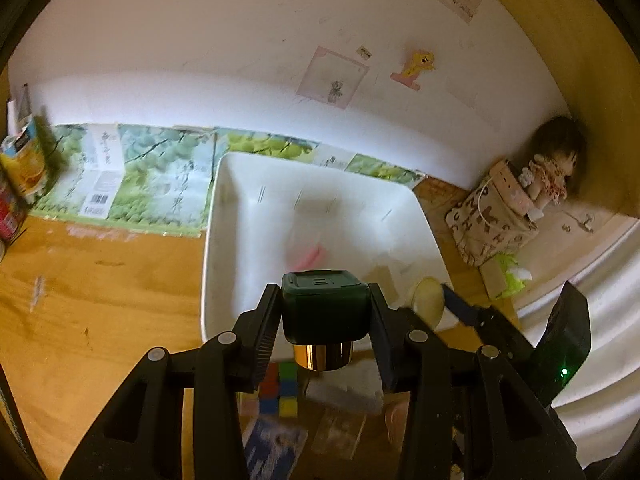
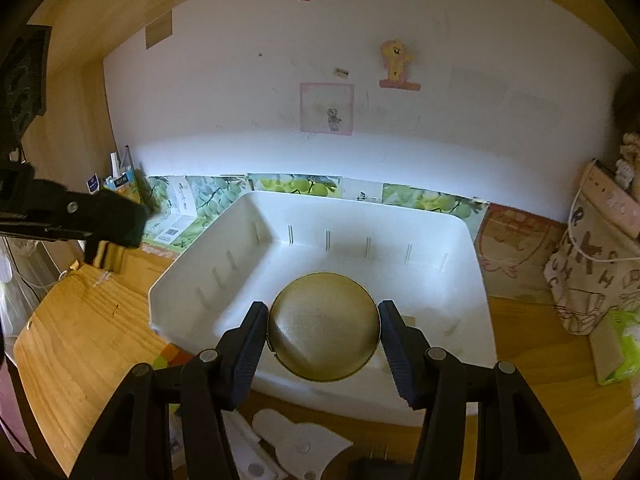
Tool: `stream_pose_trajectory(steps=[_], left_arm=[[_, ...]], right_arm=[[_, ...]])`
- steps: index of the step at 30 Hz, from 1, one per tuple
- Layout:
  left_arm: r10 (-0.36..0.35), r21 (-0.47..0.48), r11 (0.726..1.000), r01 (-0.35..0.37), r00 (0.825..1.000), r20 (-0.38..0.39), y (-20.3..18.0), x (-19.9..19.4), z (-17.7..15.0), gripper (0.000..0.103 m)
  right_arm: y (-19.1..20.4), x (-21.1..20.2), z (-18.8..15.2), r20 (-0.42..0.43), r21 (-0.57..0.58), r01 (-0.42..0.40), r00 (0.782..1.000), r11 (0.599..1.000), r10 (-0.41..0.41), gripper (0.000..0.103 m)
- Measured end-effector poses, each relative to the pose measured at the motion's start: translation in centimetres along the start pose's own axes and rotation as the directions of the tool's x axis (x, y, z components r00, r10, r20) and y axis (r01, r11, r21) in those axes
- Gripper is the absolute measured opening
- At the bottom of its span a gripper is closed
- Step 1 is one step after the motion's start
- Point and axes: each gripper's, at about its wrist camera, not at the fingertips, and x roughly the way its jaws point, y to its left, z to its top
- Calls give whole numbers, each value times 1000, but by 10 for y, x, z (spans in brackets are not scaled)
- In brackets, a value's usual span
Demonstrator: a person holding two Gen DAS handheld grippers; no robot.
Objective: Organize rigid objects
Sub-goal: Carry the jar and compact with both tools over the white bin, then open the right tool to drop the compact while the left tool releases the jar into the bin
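Observation:
My left gripper (image 1: 325,312) is shut on a small bottle with a dark green square cap (image 1: 325,300) and a gold body, held above the near edge of a white plastic bin (image 1: 248,216). My right gripper (image 2: 323,332) is shut on a round gold tin (image 2: 323,326), held over the near part of the same bin (image 2: 192,280). The right gripper and its tin also show at the right of the left wrist view (image 1: 428,298). The left gripper with its bottle shows at the far left of the right wrist view (image 2: 116,224). A faint pink item (image 1: 310,254) lies blurred in the bin.
A wooden desk (image 1: 100,300) holds the bin. Coloured blocks (image 1: 280,392), cards and white pieces lie in front of the bin. A patterned cloth bag (image 1: 492,220) with a doll stands at the right. Cartons and cans (image 1: 24,168) stand at the left, against the wall.

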Motion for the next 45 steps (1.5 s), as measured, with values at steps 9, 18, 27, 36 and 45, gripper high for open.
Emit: stream_pose_trajectory(steps=[9,18,27,36,45], left_arm=[[40,-31,999,-41,998,-40,5,50,15,46],[67,-47,996,-71,994,-85,11,80,19,46],[122,-21,992,-125,987,-106,11,88,18,46],[139,-58,988,-140,990,-31,13,67,21,72],[157,-16,988,-157,987,37,3,43,24,76]], right_arm=[[-9,33,-4,-3,22,-46,999,999,46,57],[-13,48,-12,-26,23,-56,998,998,57,57],[-13,49,-12,-20,35,-68,997,997,69,64],[-9,39,-6,8,21,-70,998,997,69,80],[-5,17,0,54,7,-47,997,999,47,81]])
